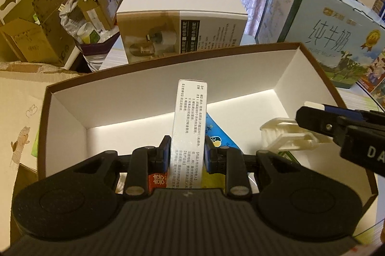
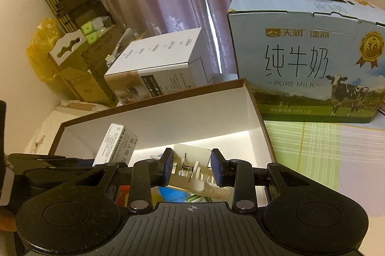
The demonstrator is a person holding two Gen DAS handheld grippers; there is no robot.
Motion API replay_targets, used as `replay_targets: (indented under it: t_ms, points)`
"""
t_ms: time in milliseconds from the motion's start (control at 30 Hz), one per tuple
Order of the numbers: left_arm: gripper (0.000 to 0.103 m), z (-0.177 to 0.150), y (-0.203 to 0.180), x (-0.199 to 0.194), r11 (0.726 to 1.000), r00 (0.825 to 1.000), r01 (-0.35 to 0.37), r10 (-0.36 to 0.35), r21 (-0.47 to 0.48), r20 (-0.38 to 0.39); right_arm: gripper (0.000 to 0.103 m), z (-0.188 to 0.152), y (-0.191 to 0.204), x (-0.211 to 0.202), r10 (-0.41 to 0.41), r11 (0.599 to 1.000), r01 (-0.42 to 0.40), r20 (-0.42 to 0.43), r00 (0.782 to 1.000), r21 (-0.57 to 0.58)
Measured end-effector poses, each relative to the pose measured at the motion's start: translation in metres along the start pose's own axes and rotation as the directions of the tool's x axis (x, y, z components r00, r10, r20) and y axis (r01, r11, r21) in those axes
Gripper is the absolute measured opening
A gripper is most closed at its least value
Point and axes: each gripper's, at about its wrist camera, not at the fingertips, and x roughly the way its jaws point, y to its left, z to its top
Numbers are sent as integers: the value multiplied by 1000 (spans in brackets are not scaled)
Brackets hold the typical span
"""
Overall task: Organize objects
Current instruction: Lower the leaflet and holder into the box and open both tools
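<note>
A brown-rimmed storage box (image 1: 168, 58) with a white inside lies open below both grippers; it also shows in the right wrist view (image 2: 154, 99). My left gripper (image 1: 187, 152) is shut on a slim white medicine carton (image 1: 190, 116) with printed text, held upright over the box; the carton also shows in the right wrist view (image 2: 115, 145). My right gripper (image 2: 192, 167) is shut on a white plastic clip (image 2: 190, 171) with a spring, over the box's right side. In the left wrist view the right gripper (image 1: 312, 121) and the clip (image 1: 284, 135) show at right.
In the box lie a blue packet (image 1: 219, 135) and a red item (image 1: 157, 181). A white appliance box (image 1: 180, 22) and a blue milk carton case (image 2: 308, 58) stand behind. Cardboard boxes and clutter (image 1: 48, 27) fill the back left. A checked tablecloth (image 2: 324, 155) lies at right.
</note>
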Motion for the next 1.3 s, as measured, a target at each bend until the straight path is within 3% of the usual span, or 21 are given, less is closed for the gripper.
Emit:
replay_targets:
  t_ms: [267,633,833,967,1300]
  points:
    - [24,-1,1,10,999,999,34,-34,-1,4,31,-1,0,2,-6,1000,6,-3,1000,-5]
    - [27,-3,15,9,1000,1000,-3,3,5,-10,31,-1,2,5,-8,1000,8,-10,1000,-7]
    - [37,-6,20,2,1000,1000,-11,11,7,-1,31,3,0,1,27,999,-29,32,999,45]
    - [43,-8,21,-5,1000,1000,-9,9,15,11,47,8,1,-8,34,999,-37,68,997,38]
    - [72,-16,22,-36,1000,998,19,-20,24,59,59,-7,1,-43,47,999,-45,92,995,-18]
